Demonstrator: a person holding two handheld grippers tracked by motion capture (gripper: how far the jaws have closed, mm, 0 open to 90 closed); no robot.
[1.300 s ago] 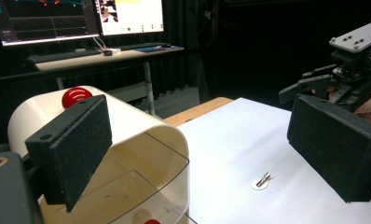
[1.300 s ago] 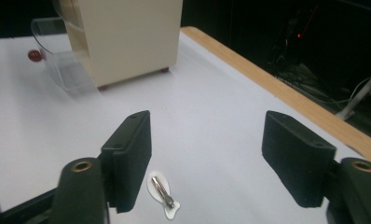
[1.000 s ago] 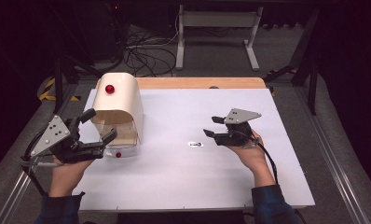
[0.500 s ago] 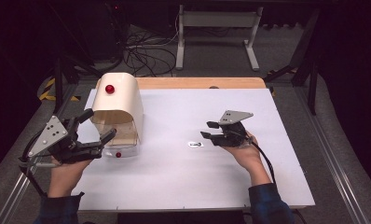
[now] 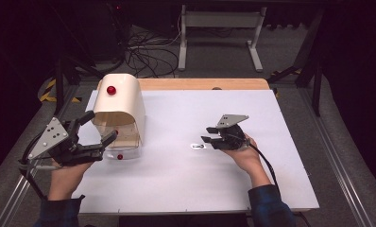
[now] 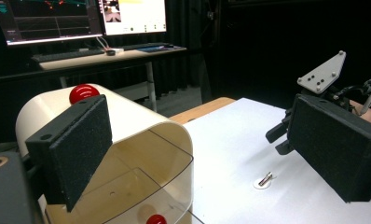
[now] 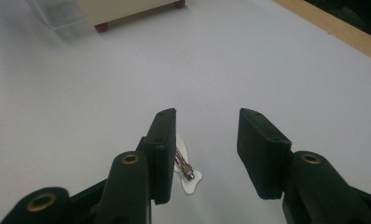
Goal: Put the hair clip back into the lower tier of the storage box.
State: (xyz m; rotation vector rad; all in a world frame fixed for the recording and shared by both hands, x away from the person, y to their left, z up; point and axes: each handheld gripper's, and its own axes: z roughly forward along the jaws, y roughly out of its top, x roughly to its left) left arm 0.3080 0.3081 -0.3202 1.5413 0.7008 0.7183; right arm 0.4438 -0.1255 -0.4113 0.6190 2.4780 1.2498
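The cream box (image 5: pixel 121 108), with its rounded hood, red knob (image 5: pixel 111 90) on top, clear front and small red feet, stands at the left of the white surface (image 5: pixel 252 189), and right of it lies a small metal clip (image 5: pixel 197 146) on a white patch. The left gripper (image 5: pixel 97 128), jaws wide, sits at the box's front left corner, much as a second ago. The right gripper (image 5: pixel 206 134), jaws also apart, has come down and toward the box, so the clip now lies just beside one jaw.
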